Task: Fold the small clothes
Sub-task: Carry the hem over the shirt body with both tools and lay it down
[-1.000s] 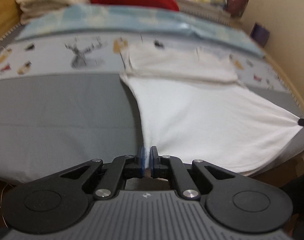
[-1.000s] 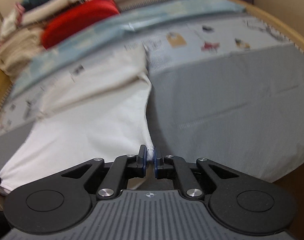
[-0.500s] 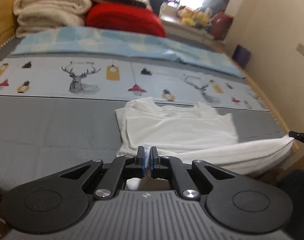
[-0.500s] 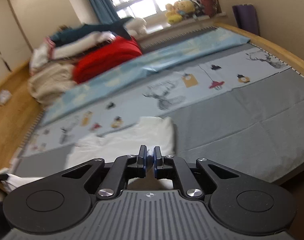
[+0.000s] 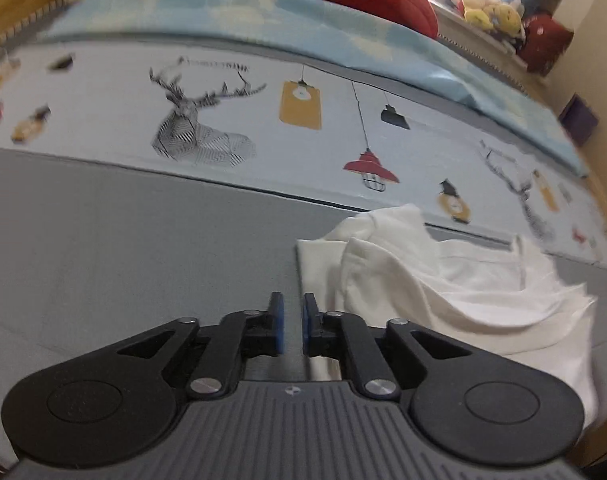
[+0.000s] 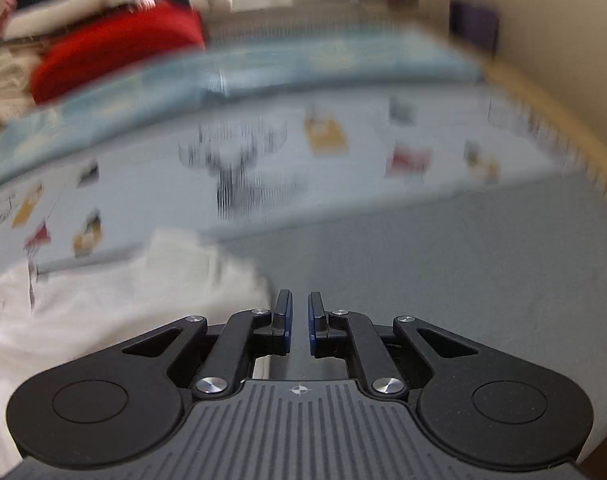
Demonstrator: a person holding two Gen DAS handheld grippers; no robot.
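Both tools look alike. The left gripper has a grey ribbed body with a small round crosshair mark near its front edge, flanked by two matte black rounded housings, each with a shallow disc recess. Black linkage arms carry silver screw heads, and its fingers wear blue pads. The right gripper matches it.

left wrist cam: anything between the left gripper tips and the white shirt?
Nothing. Only bare grey sheet lies between the open left gripper and the white shirt just right of it, per the left wrist view.
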